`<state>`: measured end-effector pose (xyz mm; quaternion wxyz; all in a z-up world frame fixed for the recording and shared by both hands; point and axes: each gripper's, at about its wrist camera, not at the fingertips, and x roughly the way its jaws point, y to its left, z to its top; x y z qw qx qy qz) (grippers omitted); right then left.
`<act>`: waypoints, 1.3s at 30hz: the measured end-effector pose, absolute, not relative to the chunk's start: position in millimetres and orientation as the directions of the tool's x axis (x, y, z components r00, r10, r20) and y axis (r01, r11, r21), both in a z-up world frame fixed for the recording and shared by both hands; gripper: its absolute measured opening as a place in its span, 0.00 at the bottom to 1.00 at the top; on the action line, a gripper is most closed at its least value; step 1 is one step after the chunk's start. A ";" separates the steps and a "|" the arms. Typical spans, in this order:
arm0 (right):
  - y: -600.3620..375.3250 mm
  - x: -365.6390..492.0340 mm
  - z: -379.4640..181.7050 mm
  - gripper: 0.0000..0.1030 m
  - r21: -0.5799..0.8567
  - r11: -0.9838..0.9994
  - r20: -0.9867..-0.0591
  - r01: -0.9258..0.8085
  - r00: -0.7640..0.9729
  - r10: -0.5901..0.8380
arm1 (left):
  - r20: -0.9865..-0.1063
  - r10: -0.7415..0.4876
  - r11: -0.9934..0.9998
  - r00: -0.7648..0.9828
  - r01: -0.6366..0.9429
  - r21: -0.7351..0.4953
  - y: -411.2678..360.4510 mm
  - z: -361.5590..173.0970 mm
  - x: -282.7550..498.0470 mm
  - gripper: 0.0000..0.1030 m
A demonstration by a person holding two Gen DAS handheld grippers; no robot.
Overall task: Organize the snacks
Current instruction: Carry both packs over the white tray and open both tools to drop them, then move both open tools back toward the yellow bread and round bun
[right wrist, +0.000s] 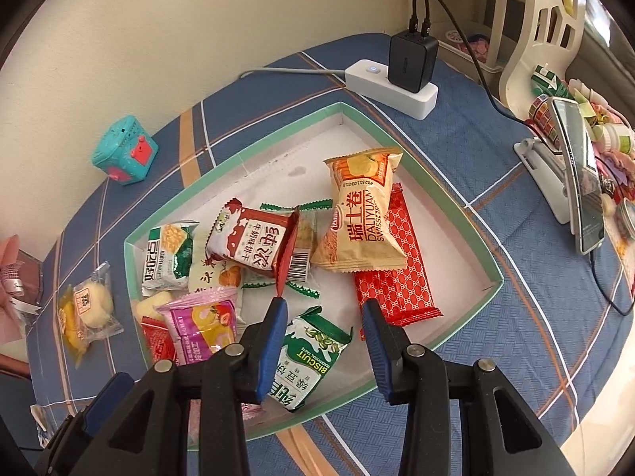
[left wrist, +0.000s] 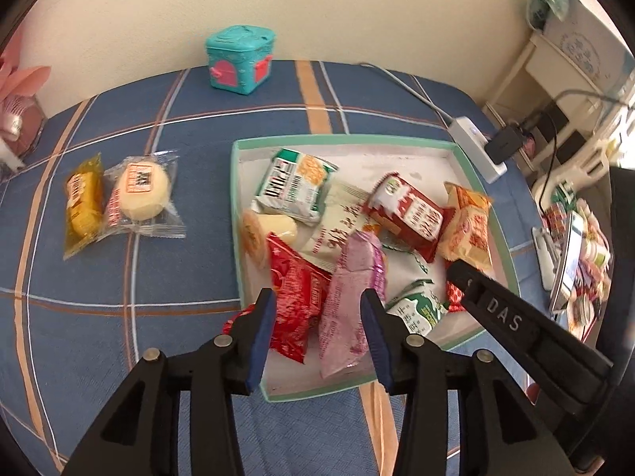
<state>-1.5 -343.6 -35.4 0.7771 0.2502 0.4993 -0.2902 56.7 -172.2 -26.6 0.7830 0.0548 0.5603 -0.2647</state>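
Observation:
A shallow green-rimmed tray point(left wrist: 237, 206) on the blue plaid cloth holds several snack packets. My left gripper point(left wrist: 319, 329) hangs over its near left corner, jaws apart. A pink packet point(left wrist: 353, 293) and a red foil packet point(left wrist: 295, 297) lie between the fingers, and no pad visibly presses on either. My right gripper point(right wrist: 325, 337) hovers open above a green biscuit packet point(right wrist: 309, 361), with a gap at its right pad. It appears in the left wrist view as a black arm point(left wrist: 456, 269). A yellow packet point(left wrist: 81, 206) and a clear-wrapped round cake point(left wrist: 141, 194) lie outside the tray, to its left.
A teal toy box point(left wrist: 240, 59) stands by the wall. A white power strip point(right wrist: 391, 85) with a black charger and cables sits behind the tray. A phone on a stand point(right wrist: 579, 182) and small clutter occupy the right edge. A pink object point(left wrist: 20, 119) sits far left.

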 end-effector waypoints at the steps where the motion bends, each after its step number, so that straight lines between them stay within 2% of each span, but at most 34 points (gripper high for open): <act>1: -343.0 -1.2 -34.9 0.41 0.101 0.709 -0.921 0.698 0.336 -0.199 | -0.904 -0.354 0.861 0.239 0.460 -0.216 -167.9 -24.4 59.5 0.44; 13: -312.7 12.9 -24.7 0.41 0.111 0.788 -0.908 0.606 0.384 -0.166 | -0.897 -0.271 0.950 0.349 0.245 -0.192 -106.8 -17.3 95.8 0.45; 20: -298.4 18.4 -18.2 0.41 0.099 0.819 -0.898 0.565 0.405 -0.171 | -0.897 -0.265 0.956 0.354 0.221 -0.195 -98.5 -19.1 97.7 0.45; 24: -296.4 20.5 -20.8 0.42 0.103 0.827 -0.902 0.552 0.402 -0.157 | -0.899 -0.253 0.957 0.357 0.227 -0.179 -100.6 -20.1 97.4 0.54; 26: -295.2 22.1 -22.7 0.51 0.104 0.835 -0.904 0.541 0.402 -0.147 | -0.900 -0.242 0.960 0.363 0.223 -0.169 -100.1 -20.9 98.1 0.56; 27: -294.6 22.8 -23.5 0.59 0.106 0.837 -0.904 0.536 0.403 -0.144 | -0.899 -0.235 0.962 0.369 0.217 -0.162 -98.8 -21.2 98.8 0.61; 29: -292.9 24.1 -24.9 0.65 0.112 0.845 -0.902 0.523 0.411 -0.135 | -0.898 -0.221 0.968 0.381 0.202 -0.152 -95.6 -21.6 100.4 0.68; 31: -290.0 25.8 -25.9 0.75 0.106 0.852 -0.902 0.513 0.410 -0.135 | -0.898 -0.210 0.972 0.387 0.181 -0.149 -92.1 -22.8 102.3 0.69; 33: -286.9 27.3 -26.6 0.82 0.095 0.858 -0.900 0.505 0.411 -0.143 | -0.899 -0.196 0.977 0.393 0.161 -0.143 -88.6 -24.4 103.9 0.76; 39: -280.7 29.5 -27.0 0.89 0.078 0.869 -0.896 0.488 0.417 -0.154 | -0.893 -0.175 0.982 0.413 0.140 -0.128 -82.8 -25.7 105.3 0.81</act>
